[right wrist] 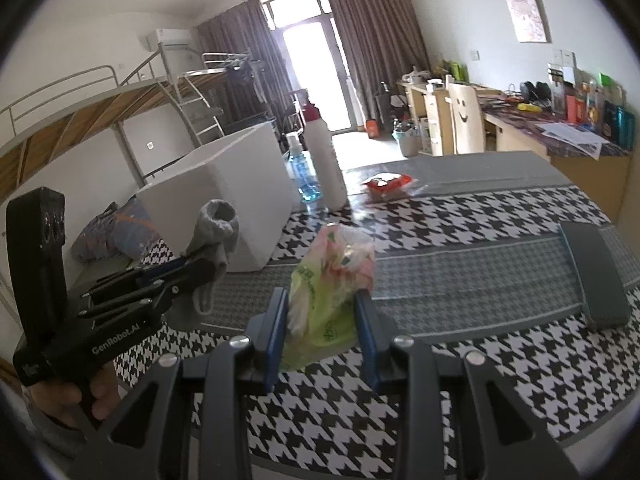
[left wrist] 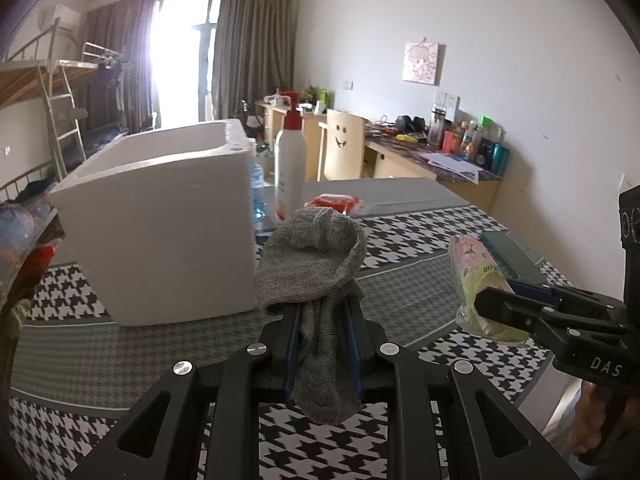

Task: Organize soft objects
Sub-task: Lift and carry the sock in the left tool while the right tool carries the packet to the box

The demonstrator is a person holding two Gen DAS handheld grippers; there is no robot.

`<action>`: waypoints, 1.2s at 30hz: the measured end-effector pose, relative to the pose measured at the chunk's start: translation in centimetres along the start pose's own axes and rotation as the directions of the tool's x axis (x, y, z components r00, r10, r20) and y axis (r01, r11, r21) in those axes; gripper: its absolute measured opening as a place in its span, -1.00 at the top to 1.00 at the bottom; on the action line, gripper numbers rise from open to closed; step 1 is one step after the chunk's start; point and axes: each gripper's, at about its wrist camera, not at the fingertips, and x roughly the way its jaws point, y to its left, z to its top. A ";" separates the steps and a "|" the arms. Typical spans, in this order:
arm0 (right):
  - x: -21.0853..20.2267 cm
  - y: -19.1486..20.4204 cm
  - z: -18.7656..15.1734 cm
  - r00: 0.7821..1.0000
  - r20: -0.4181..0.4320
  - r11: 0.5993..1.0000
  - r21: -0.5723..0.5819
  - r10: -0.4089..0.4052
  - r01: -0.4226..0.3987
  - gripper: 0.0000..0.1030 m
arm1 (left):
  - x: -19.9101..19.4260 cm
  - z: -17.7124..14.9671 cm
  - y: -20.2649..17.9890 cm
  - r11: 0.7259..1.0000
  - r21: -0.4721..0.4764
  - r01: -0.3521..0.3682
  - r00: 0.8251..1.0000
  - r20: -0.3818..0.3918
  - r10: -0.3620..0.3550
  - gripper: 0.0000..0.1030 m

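My left gripper (left wrist: 323, 316) is shut on a grey sock (left wrist: 316, 264) and holds it above the table, just right of a white foam box (left wrist: 160, 232). The sock's cuff stands up and its toe hangs down between the fingers. My right gripper (right wrist: 322, 312) is shut on a green and pink tissue pack (right wrist: 332, 280), held above the houndstooth tablecloth. In the right wrist view the left gripper (right wrist: 192, 268) with the sock (right wrist: 214, 232) is at the left, in front of the box (right wrist: 228, 192). In the left wrist view the right gripper (left wrist: 486, 304) with the pack (left wrist: 478, 276) is at the right.
A white pump bottle (left wrist: 290, 172), a blue water bottle (right wrist: 302, 176) and a red snack packet (left wrist: 334, 202) stand behind the box. A dark grey case (right wrist: 596, 276) lies at the table's right. The houndstooth tablecloth (right wrist: 480, 360) covers the table. Desks, a chair and a bunk bed lie beyond.
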 end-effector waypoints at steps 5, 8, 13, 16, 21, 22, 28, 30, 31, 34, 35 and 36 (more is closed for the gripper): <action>0.4 0.7 0.4 1.000 -0.003 1.000 -0.016 0.017 -0.017 0.27 | -0.1 0.0 0.7 1.000 -0.008 -0.014 1.000 0.004 0.014 0.57; 0.8 1.2 0.5 1.000 -0.006 0.999 -0.021 0.027 -0.027 0.27 | -0.5 0.1 1.3 1.000 -0.011 -0.024 1.000 0.011 0.024 0.57; 1.3 2.1 1.1 0.999 -0.005 0.998 -0.042 0.046 -0.046 0.27 | -1.4 0.8 2.2 0.999 -0.008 -0.050 0.998 0.038 0.050 0.57; 1.5 2.8 1.5 0.998 -0.003 0.997 -0.059 0.060 -0.060 0.27 | -1.9 1.1 2.7 0.998 -0.014 -0.065 0.996 0.055 0.066 0.57; 2.1 3.6 1.7 0.997 -0.006 0.994 -0.075 0.083 -0.083 0.27 | -2.0 1.5 3.4 0.996 -0.024 -0.084 0.994 0.068 0.085 0.57; 2.1 3.7 1.8 0.996 -0.006 0.993 -0.077 0.085 -0.085 0.27 | -2.0 1.5 3.4 0.996 -0.024 -0.087 0.994 0.071 0.089 0.57; 2.2 4.4 2.7 0.995 0.001 0.991 -0.090 0.098 -0.097 0.27 | -2.6 2.2 3.7 0.994 -0.025 -0.107 0.989 0.096 0.109 0.57; 2.2 4.6 3.0 0.995 0.005 0.990 -0.095 0.102 -0.101 0.27 | -2.9 2.3 4.1 0.994 -0.026 -0.111 0.988 0.104 0.113 0.57; 2.2 4.7 3.2 0.995 0.007 0.990 -0.100 0.103 -0.102 0.27 | -3.0 2.4 4.1 0.993 -0.024 -0.112 0.988 0.108 0.114 0.57; 2.2 5.0 3.6 0.994 0.015 0.988 -0.115 0.107 -0.104 0.27 | -3.4 2.6 4.3 0.993 -0.024 -0.118 0.985 0.122 0.120 0.57; 2.2 5.2 3.7 0.994 0.017 0.987 -0.120 0.108 -0.105 0.27 | -3.5 2.7 4.4 0.993 -0.023 -0.119 0.985 0.126 0.121 0.57; 2.3 5.4 3.8 0.994 0.018 0.986 -0.126 0.110 -0.107 0.26 | -3.6 2.7 4.4 0.992 -0.022 -0.122 0.984 0.130 0.124 0.57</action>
